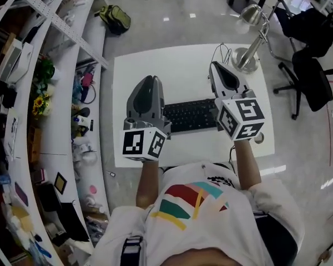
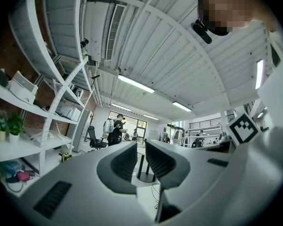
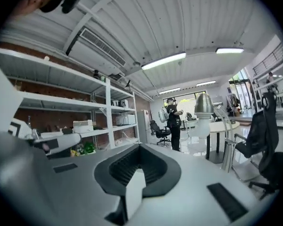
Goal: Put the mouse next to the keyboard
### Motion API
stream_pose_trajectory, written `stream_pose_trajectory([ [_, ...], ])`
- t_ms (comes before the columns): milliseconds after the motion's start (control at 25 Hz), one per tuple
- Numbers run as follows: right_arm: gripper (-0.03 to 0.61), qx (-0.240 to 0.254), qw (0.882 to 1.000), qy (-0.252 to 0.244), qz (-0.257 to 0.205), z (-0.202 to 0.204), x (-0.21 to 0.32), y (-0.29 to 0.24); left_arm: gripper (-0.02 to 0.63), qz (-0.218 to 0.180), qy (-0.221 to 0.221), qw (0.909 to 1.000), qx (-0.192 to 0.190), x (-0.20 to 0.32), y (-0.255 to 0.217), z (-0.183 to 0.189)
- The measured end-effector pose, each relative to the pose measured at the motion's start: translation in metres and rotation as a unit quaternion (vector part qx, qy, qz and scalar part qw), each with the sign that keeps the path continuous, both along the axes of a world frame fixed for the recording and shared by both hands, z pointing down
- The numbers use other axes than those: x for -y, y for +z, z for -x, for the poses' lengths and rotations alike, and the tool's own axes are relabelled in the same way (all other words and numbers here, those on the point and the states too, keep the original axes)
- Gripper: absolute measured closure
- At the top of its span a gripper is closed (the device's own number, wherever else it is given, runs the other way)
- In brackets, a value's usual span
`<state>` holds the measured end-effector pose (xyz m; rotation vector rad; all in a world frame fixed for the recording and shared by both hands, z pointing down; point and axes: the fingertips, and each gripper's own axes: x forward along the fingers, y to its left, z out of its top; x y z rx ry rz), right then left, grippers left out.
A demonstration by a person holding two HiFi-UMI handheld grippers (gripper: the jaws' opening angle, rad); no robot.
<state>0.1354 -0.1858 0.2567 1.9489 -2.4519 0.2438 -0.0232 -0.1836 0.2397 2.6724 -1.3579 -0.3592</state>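
Nothing carried: left gripper [image 2: 140, 147] released, right gripper [image 3: 138, 147] clenched empty, both held clear above the bench [image 1: 172, 65]; probable mouse [image 1: 259, 138], half hidden, lies right of keyboard [image 1: 190, 115], near bench's right edge.

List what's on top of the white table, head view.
Black keyboard, silver desk lamp. The left tool and right tool cover parts of the table; no mouse clearly shows, possibly hidden beneath them.

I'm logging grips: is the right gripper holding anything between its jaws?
No, in the right gripper view the right gripper has its jaws closed together with nothing between them.
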Motion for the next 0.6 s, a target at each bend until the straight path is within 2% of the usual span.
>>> stream_pose_trajectory([
  [80, 0.566, -0.022, 1.000, -0.016, 0.007, 0.023, -0.001, 0.009, 0.514, -0.006, -0.002, 1.0000, -0.001, -0.001, -0.005, 0.009],
  [280, 0.566, -0.017, 0.998, -0.057, 0.030, 0.066, -0.003, 0.023, 0.515, 0.002, -0.011, 0.9999, -0.004, 0.007, 0.000, 0.030],
  [600, 0.566, -0.043, 0.996, -0.075, 0.008, 0.092, 0.010, 0.011, 0.515, 0.006, -0.008, 0.9998, -0.015, 0.025, 0.003, 0.047],
])
